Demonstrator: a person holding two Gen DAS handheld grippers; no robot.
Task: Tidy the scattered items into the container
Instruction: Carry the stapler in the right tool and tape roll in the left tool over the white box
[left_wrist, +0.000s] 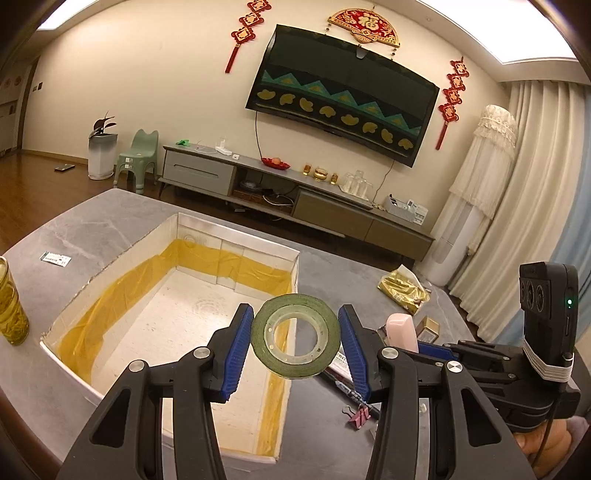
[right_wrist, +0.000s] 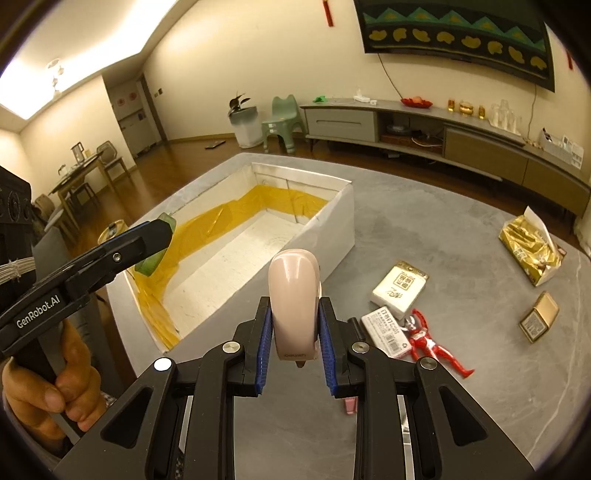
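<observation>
While the left gripper held the green tape roll between its blue pads over the near wall of the white box, the pads only just touched the roll's edges, so it could have slipped and dropped outside. From the right wrist, the right gripper was squeezed tight on the pink stapler, not yet over the box, and a bump against the left gripper could have knocked it loose.

Left gripper grips green tape roll over white box.
</observation>
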